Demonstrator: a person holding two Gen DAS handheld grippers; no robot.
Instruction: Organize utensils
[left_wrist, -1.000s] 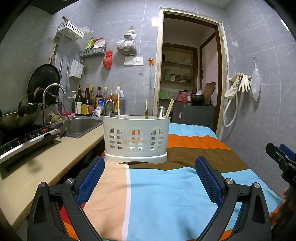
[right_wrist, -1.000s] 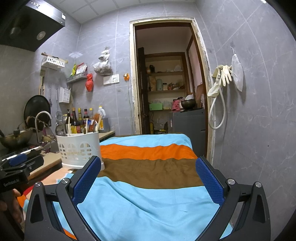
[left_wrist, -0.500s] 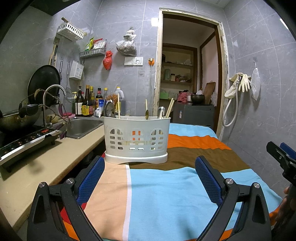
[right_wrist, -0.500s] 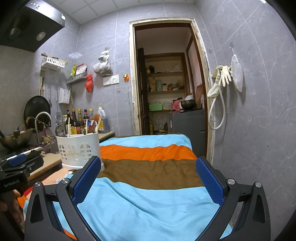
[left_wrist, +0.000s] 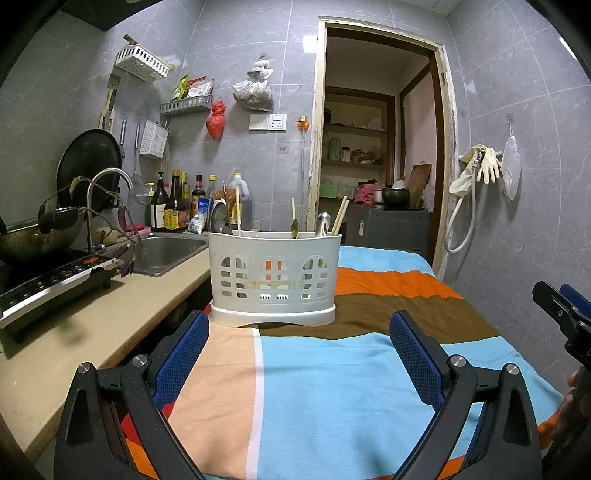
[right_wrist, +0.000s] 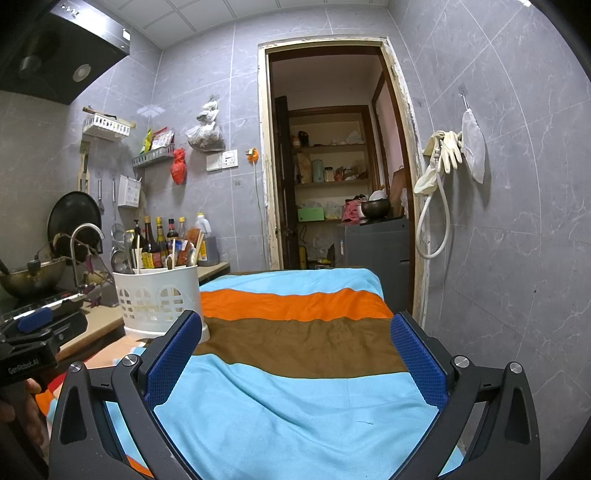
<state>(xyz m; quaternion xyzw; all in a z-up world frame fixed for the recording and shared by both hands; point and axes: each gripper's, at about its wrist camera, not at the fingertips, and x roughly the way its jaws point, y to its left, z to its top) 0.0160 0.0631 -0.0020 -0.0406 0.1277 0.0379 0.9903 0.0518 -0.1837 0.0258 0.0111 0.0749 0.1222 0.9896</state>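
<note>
A white slotted utensil holder (left_wrist: 273, 277) stands on the striped cloth (left_wrist: 332, 369), straight ahead of my left gripper (left_wrist: 299, 343), which is open and empty a short way in front of it. Spoons (left_wrist: 323, 223) and chopsticks (left_wrist: 340, 218) stick up out of the holder. In the right wrist view the same holder (right_wrist: 159, 299) sits to the left of my right gripper (right_wrist: 295, 350), also open with nothing between its blue pads (right_wrist: 417, 362). The right gripper's body shows at the left view's right edge (left_wrist: 561, 314).
A beige counter (left_wrist: 92, 332) runs along the left with an induction cooker (left_wrist: 48, 280), a wok (left_wrist: 33, 236), a sink (left_wrist: 166, 251) and sauce bottles (left_wrist: 177, 206). An open doorway (left_wrist: 373, 147) lies beyond the table; a tiled wall with hanging gloves (left_wrist: 480, 170) is on the right.
</note>
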